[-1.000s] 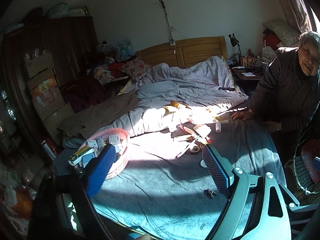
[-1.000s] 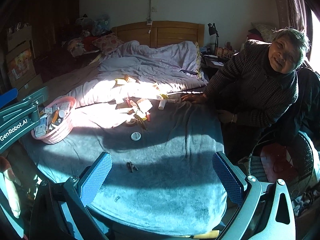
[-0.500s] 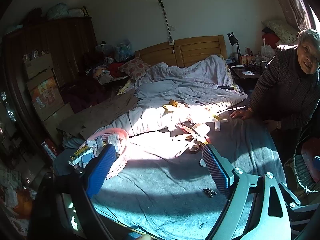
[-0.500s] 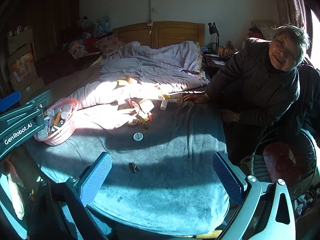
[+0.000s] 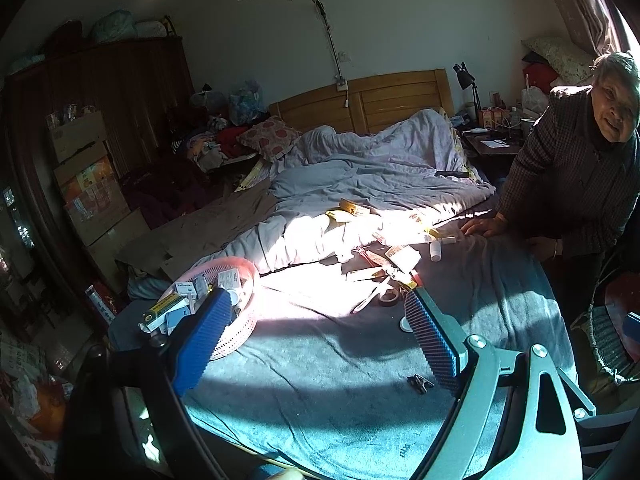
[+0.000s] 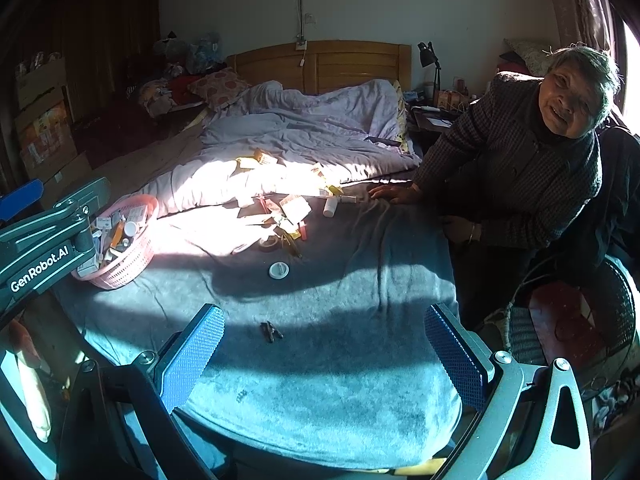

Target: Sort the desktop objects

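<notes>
A pink basket (image 5: pixel 244 320) (image 6: pixel 128 264) holding several small boxes sits on the blue blanket at the left. A pile of loose small items (image 5: pixel 384 264) (image 6: pixel 284 216) lies in the sunlit patch: boxes, a white bottle (image 6: pixel 330 207), a tape roll (image 6: pixel 269 243). A white round lid (image 6: pixel 279 270) lies nearer, and a dark clip (image 5: pixel 419 383) (image 6: pixel 271 331) nearest. My left gripper (image 5: pixel 316 336) is open and empty above the blanket, beside the basket. My right gripper (image 6: pixel 324 354) is open and empty, over the blanket's near edge.
A person (image 6: pixel 532 152) leans on the bed's right side, one hand (image 6: pixel 390 193) on the blanket near the pile. A rumpled lilac quilt (image 5: pixel 360 184) covers the far half of the bed. A wicker chair (image 6: pixel 576 312) stands at right. Boxes and a wardrobe (image 5: pixel 92 128) stand at left.
Both grippers drifted slightly. The person shifted a little. No object has moved.
</notes>
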Motion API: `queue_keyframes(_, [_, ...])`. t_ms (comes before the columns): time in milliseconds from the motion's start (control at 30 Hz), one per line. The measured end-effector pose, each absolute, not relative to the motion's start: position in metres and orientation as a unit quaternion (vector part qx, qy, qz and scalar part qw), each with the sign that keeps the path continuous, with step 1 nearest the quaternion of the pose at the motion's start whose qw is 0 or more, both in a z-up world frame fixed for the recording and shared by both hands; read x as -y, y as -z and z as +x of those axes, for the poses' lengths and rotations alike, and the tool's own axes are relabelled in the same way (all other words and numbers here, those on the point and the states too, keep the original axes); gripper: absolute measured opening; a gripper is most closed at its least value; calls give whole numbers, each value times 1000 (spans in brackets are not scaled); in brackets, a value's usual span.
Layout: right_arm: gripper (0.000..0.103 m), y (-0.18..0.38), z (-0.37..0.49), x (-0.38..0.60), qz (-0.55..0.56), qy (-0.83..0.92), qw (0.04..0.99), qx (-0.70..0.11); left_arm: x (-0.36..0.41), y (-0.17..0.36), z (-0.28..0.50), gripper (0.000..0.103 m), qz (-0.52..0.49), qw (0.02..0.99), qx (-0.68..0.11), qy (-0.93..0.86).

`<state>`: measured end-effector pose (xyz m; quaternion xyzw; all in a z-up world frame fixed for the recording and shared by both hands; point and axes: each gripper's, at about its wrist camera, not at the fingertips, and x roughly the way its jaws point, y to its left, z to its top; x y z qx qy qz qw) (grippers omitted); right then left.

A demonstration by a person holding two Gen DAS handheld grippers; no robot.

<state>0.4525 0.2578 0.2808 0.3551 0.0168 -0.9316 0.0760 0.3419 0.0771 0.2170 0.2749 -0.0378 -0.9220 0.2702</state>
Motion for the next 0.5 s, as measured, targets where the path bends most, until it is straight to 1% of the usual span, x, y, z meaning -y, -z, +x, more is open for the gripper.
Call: queue_keyframes(500, [103,-279,452,-260,356,931,77,-12,-84,-214,340,88,273,273,46,921])
